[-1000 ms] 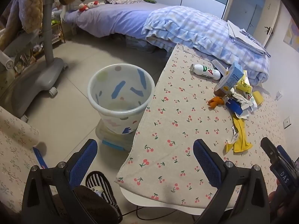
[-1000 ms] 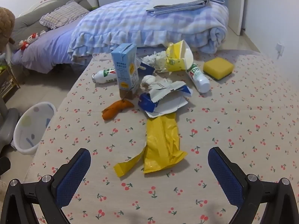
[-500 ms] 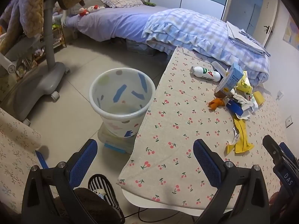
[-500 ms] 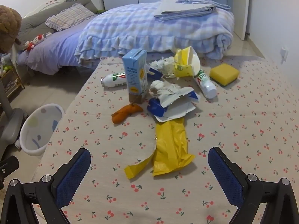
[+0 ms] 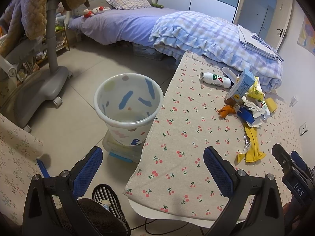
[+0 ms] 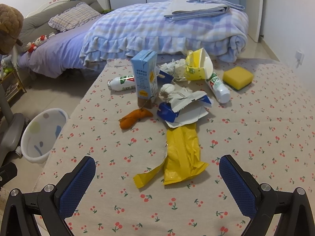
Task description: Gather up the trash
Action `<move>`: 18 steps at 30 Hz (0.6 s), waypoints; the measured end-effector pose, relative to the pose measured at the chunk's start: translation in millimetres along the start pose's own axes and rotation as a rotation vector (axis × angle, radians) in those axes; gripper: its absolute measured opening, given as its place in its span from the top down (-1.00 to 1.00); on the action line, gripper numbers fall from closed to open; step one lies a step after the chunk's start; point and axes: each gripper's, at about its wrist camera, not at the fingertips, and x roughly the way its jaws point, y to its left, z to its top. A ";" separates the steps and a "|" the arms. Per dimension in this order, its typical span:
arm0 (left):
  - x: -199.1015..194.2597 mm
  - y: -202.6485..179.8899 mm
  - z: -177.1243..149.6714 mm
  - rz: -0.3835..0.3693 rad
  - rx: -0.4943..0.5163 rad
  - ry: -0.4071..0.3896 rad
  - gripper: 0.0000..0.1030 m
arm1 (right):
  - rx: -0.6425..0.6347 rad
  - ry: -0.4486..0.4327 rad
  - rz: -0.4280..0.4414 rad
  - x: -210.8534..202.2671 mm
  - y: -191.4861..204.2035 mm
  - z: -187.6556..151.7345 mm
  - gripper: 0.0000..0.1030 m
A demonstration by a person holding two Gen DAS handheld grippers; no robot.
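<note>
The right gripper (image 6: 157, 179) hangs wide open and empty over the near part of the table, and the yellow wrapper (image 6: 182, 157) lies on the cloth straight ahead of it, just past the fingertips and slightly right of the midline between them. The wrapper's long axis runs near to far, roughly in line with the gripper's reach, so the fingers stand on either side of its width; a torn strip curls off to the near left. The right gripper is plainly the nearer one. The left gripper (image 5: 151, 169), also spread wide with nothing in it, straddles the table's left edge, with the wrapper (image 5: 251, 147) well off to its right.

Beyond the wrapper sits the rest of the heap: a torn blue-and-white packet (image 6: 183, 108), an orange peel (image 6: 135, 118), an upright blue carton (image 6: 144, 78), two white bottles lying on their sides, a crushed yellow cup (image 6: 198, 64), tissue and a yellow sponge (image 6: 237, 77).

The table (image 6: 256, 137) wears a cherry-print cloth, flat and soft, so a thin wrapper may need pinching low. The bin (image 5: 128, 110) stands on the floor just left of the table, seemingly empty. A bed with a checked blanket (image 6: 167, 27) fills the far side of the room
</note>
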 end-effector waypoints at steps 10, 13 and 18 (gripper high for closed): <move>-0.5 -0.8 1.5 0.001 0.002 0.002 -1.00 | 0.002 -0.002 -0.001 0.0 0.1 -1.5 -1.00; -0.4 -1.6 0.4 0.001 0.003 -0.001 -1.00 | 0.003 -0.002 0.001 0.0 0.3 -1.5 -1.00; -1.2 -1.5 1.3 0.000 0.002 -0.002 -1.00 | 0.002 0.000 0.001 -0.3 -0.2 -1.3 -1.00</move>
